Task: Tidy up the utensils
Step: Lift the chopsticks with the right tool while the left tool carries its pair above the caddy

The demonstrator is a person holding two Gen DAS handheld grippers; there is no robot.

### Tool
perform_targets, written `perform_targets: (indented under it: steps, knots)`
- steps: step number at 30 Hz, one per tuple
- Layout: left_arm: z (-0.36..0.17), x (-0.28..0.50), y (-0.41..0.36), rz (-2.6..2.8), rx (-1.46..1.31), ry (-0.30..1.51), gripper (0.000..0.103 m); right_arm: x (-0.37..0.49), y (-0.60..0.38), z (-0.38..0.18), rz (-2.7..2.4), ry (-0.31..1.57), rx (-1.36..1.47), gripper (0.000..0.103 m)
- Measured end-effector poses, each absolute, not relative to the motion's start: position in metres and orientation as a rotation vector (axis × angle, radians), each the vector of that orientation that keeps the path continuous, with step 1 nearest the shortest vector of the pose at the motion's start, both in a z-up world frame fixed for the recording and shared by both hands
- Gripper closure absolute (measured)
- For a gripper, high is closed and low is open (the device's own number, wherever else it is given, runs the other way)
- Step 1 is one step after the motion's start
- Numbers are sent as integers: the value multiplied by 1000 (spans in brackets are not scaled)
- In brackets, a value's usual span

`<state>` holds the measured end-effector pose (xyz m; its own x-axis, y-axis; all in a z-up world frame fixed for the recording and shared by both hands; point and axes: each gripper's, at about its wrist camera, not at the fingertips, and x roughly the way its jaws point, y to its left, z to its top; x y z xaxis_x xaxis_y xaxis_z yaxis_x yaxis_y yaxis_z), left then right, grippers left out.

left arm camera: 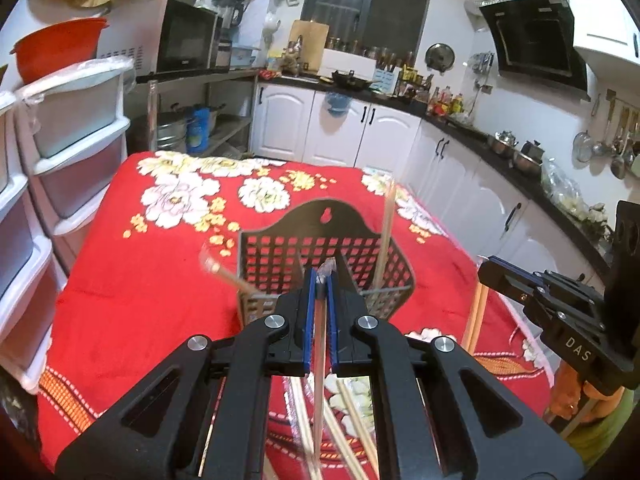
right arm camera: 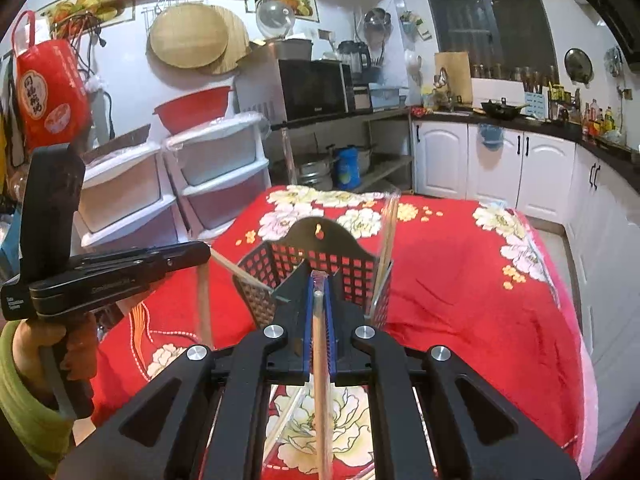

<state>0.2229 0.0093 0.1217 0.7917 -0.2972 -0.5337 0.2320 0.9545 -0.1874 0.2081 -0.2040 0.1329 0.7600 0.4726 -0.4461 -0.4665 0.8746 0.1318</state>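
With each claw, left [left arm camera: 319, 280] and right [right arm camera: 319, 282], clamped on wrapped chopsticks [right arm camera: 320, 360], loading the black holder [left arm camera: 320, 248] is underway; lowering them in comes next.

a kitchen under warm indoor light; white walls [right arm camera: 132, 76] and a dark window [left arm camera: 366, 2] at the back; white cabinets [left arm camera: 340, 132] under a black counter [left arm camera: 460, 118]; a range hood [left arm camera: 534, 42] on the right; a microwave [left arm camera: 188, 36] on a metal shelf [left arm camera: 228, 128]; plastic drawers [left arm camera: 76, 148] on the left.
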Motion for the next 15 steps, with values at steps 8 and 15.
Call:
perform_targets:
  steps: [8,15]
  knots:
    - [143,233,8,-298,-122,551,102,209,-208,155,508,437,25,97]
    - [162,237,9,-295,-138,508,102,215,-207,171,517,392,37,97]
